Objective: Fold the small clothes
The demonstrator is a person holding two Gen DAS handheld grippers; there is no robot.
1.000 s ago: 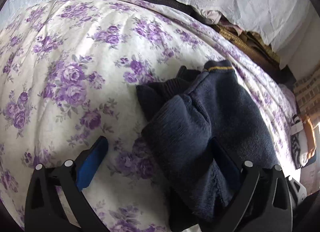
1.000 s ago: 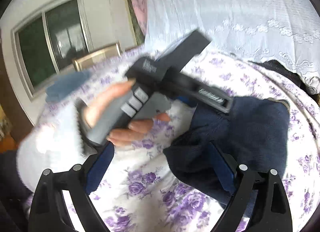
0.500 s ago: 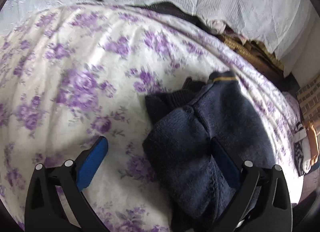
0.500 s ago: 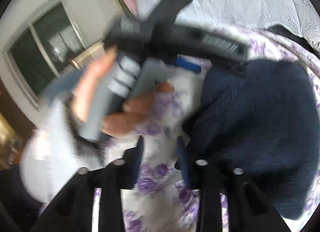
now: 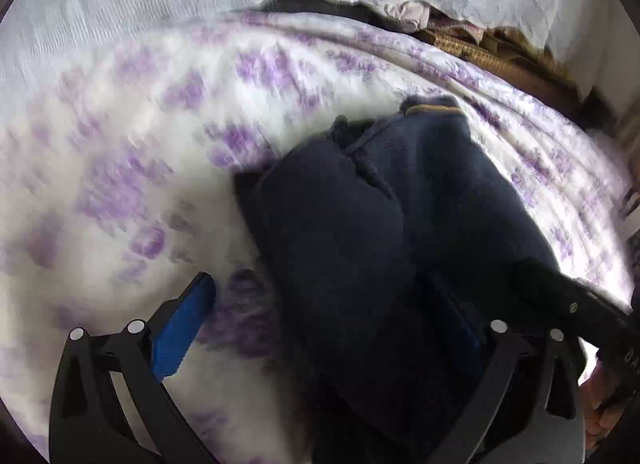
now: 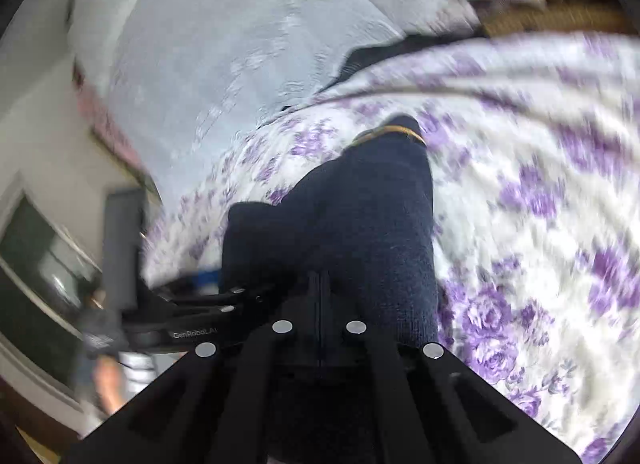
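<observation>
1. Dark navy knit garment [image 5: 360,232] lies bunched on the floral bedspread [image 5: 140,144], cuff with tan stripe [image 6: 394,130] at the far end.
2. Right gripper [image 6: 320,284]: jaws have just been closing and now sit fully together at the garment's near edge; cloth seems pinched, though the tips are hidden against the dark knit.
3. Left gripper [image 5: 332,316]: spread wide, straddling the garment's near-left part; the blue pad [image 5: 180,328] touches only the bedspread, nothing held.
4. Risk: the right pinch may catch one layer only, so lifting unrolls the bundle.
5. Risk: the grippers are near each other and could collide.
6. Risk: the left gripper could snag the bedspread.
</observation>
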